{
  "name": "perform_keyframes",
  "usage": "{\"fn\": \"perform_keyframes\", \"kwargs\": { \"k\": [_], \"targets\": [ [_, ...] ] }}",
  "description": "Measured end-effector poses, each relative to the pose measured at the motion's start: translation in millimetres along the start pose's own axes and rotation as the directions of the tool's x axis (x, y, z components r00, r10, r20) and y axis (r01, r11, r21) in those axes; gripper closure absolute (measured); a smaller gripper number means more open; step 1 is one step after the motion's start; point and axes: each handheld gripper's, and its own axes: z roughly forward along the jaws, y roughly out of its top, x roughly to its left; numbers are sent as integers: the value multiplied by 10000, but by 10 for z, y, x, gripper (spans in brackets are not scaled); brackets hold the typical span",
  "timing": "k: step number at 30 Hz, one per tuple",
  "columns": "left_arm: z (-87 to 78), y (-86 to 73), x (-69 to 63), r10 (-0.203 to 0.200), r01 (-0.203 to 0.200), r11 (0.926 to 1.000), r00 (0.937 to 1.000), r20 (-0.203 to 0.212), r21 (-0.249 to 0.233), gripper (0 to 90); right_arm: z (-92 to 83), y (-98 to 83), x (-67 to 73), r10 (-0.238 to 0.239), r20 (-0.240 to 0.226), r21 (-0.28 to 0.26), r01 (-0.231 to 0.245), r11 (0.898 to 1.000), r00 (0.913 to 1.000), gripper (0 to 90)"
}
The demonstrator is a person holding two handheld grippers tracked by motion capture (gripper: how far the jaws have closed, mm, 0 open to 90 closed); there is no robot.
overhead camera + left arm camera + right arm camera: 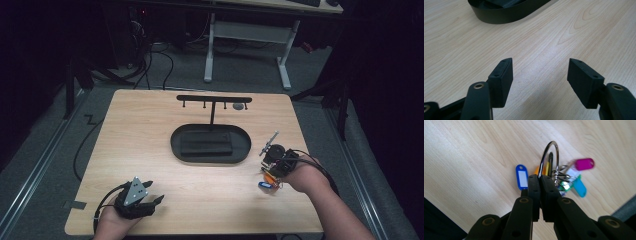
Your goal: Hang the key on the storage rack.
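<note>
Pale wood table (pixel 150 150) over grey floor (pixel 45 150), dark room. We log black tray (pixel 210 145) centre, rack (pixel 214 99) at 12 o'clock. Right gripper (pixel 540 178) at 4 o'clock pinches key ring (pixel 549 152); left gripper (pixel 540 72) at 7 o'clock gapes, empty.

- We find no text, brand, number or sign that we can read in any view.
- The blue key tag (pixel 521 177) has a white label window, and we see it blank.
- The magenta tag (pixel 584 164) and the light blue tag (pixel 579 187) are blurred; we make out no writing on them.
</note>
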Motion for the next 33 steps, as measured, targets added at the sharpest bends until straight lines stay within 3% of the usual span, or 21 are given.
{"fn": "perform_keyframes", "kwargs": {
  "k": [11, 33],
  "targets": [
    [-1, -1, -3, 10, -9, 10000, 10000, 9, -3, 379, -355, -50, -61, 131, 399, -276, -120, 9995, 9991, 880],
    [22, 16, -6, -5, 6, 9998, 10000, 87, -180, 367, -860, -33, -141, 622, 39, -981, -616, 9933, 9981, 880]
  ]
}}
